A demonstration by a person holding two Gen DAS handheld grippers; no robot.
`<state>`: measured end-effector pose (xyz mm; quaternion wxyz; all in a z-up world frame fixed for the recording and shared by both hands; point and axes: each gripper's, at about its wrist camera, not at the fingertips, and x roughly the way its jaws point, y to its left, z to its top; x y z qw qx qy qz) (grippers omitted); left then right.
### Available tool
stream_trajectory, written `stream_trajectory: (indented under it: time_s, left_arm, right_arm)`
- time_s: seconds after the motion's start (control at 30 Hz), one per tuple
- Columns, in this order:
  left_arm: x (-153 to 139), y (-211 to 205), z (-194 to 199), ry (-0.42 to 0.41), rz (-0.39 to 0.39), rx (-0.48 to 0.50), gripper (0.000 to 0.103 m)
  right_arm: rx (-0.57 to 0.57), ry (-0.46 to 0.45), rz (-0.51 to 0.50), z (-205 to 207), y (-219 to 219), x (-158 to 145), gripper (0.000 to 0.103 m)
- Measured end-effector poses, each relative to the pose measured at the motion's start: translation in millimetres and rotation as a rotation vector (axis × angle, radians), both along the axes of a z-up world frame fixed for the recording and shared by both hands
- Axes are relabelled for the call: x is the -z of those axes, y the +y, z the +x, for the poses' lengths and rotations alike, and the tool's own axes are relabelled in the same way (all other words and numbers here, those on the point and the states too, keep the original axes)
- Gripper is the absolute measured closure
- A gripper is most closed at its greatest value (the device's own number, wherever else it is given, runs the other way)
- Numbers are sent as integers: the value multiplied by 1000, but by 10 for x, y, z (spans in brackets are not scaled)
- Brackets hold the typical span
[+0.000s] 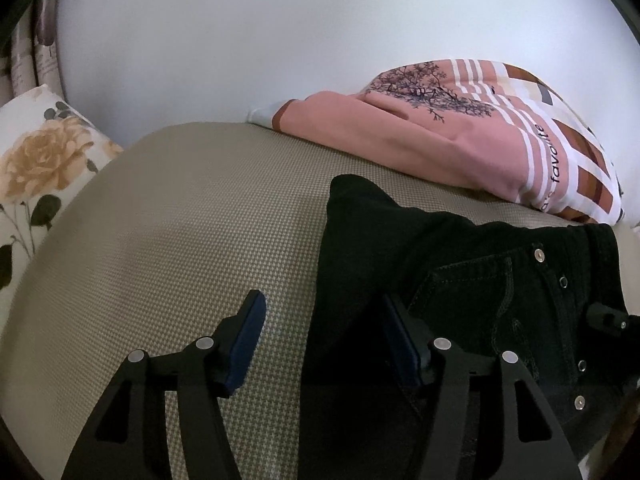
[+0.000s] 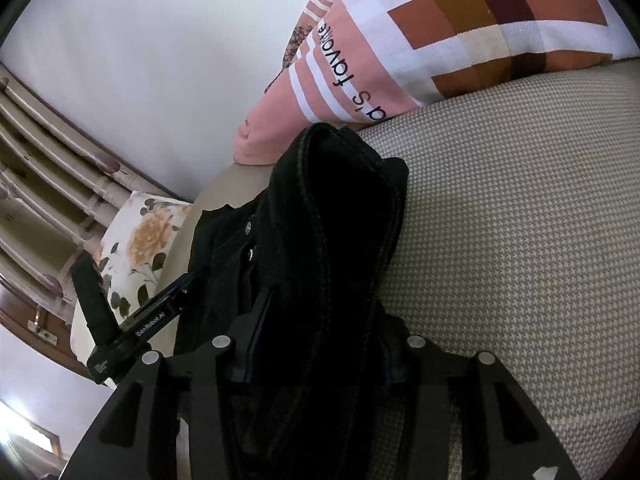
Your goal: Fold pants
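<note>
Black denim pants (image 1: 460,280) are lying on the woven bed cover (image 1: 180,220), and in the left wrist view the left gripper (image 1: 324,340) is hovering wide open and empty, straddling their left edge, cloth running to its right. In the right wrist view the right gripper (image 2: 320,344) is clamping a raised fold of the pants (image 2: 340,220), long axis running ahead toward the pink pillow (image 2: 360,80); the right is nearer.
</note>
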<state>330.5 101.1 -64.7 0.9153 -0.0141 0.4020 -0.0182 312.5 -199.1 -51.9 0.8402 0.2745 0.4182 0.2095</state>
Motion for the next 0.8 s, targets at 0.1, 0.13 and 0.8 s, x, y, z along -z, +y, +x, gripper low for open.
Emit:
stream_trajectory:
  time_s: [0.1,0.13,0.8]
  left_arm:
    - [0,5,0,0,2,-4,40]
    - [-1,7,1,0,3,-5,39]
    - [18,61,2,15,-16,-30,27]
  right_arm:
    - [3,-3,-6,-5,18,-9,61]
    - [5,-4,-9,-9,25,-12,61]
    - [35,-39,-133,-45,188,-80,45]
